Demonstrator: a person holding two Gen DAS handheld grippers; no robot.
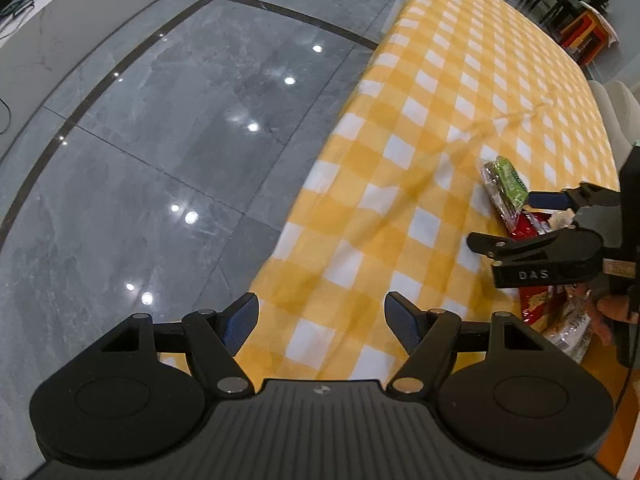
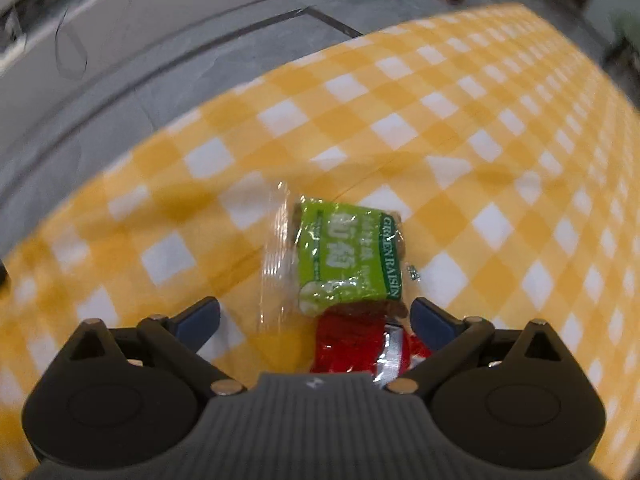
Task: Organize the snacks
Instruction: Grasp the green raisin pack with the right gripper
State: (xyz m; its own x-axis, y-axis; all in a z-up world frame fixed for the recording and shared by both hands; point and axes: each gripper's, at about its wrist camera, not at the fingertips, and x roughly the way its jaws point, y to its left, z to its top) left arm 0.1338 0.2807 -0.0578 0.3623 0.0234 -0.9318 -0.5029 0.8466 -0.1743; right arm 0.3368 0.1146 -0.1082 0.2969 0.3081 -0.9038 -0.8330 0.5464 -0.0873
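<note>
Right gripper (image 2: 316, 318), jaws open and empty, hangs above green raisin packet (image 2: 346, 254) lying on checked cloth (image 2: 460, 120) against red packet (image 2: 360, 340); straddle green body only, avoiding slippery clear seal; left gripper (image 1: 320, 322) open, idle.

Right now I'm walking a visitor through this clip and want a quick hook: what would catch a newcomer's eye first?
The yellow-and-white checked tablecloth fills most of both views, beside a glossy grey tiled floor. On the cloth lies a bright green raisin packet touching a red foil packet. The right gripper hangs open just over those two, while the left gripper hangs open above bare cloth near the table's edge.
</note>
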